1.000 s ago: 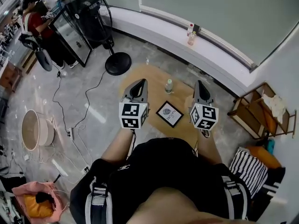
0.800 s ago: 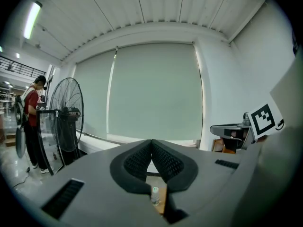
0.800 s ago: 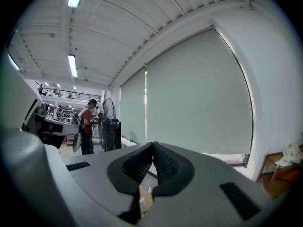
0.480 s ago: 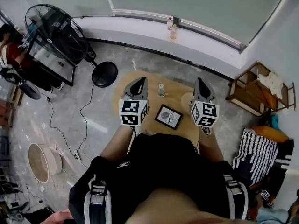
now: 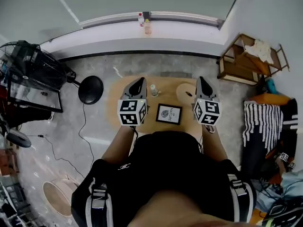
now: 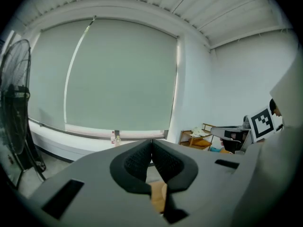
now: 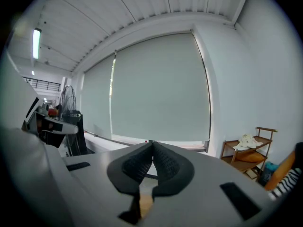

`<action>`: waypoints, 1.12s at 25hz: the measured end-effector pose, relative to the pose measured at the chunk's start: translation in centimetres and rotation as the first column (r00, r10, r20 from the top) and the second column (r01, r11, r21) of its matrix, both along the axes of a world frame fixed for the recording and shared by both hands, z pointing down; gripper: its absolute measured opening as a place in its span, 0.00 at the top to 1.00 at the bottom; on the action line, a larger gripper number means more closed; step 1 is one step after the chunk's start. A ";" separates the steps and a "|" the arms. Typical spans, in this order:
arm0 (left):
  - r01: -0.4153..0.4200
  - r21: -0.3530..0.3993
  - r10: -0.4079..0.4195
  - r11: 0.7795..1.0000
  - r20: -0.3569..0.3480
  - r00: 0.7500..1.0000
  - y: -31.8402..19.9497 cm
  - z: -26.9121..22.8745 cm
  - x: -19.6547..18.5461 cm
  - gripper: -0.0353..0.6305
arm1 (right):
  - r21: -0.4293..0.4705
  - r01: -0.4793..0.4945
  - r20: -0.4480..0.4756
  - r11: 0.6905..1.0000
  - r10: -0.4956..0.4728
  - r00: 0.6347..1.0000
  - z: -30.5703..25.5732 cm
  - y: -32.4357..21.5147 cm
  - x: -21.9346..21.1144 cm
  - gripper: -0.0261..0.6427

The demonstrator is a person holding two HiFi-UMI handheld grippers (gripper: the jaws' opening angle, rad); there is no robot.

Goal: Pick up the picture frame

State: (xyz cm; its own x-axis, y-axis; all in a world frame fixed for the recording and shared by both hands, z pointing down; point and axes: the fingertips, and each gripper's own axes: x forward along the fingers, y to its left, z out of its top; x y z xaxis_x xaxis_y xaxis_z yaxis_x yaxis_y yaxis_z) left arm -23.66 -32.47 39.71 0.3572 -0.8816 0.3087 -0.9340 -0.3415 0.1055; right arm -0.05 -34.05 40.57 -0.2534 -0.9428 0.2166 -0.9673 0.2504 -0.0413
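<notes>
Wooden tabletop (image 5: 163, 85) below you, picture frame (image 5: 169, 114) lying flat by its near edge, a small bottle (image 5: 153, 90) toward the far edge. Your left gripper (image 5: 138, 82) and right gripper (image 5: 201, 80) flank the frame, jaws pressed together, holding nothing.

Print on picture frame (image 5: 169, 113) illegible

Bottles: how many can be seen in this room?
3. A white bottle and an orange bottle stand together on the window ledge; a clear bottle stands on the wooden table. More may be hidden behind the person or furniture.
</notes>
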 end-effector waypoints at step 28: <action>-0.106 -0.477 0.106 0.872 -0.028 0.994 1.9 20.5 -0.3 0.72 | -0.480 0.046 0.078 0.876 -0.009 0.997 20.7 4.1 -0.6 0.80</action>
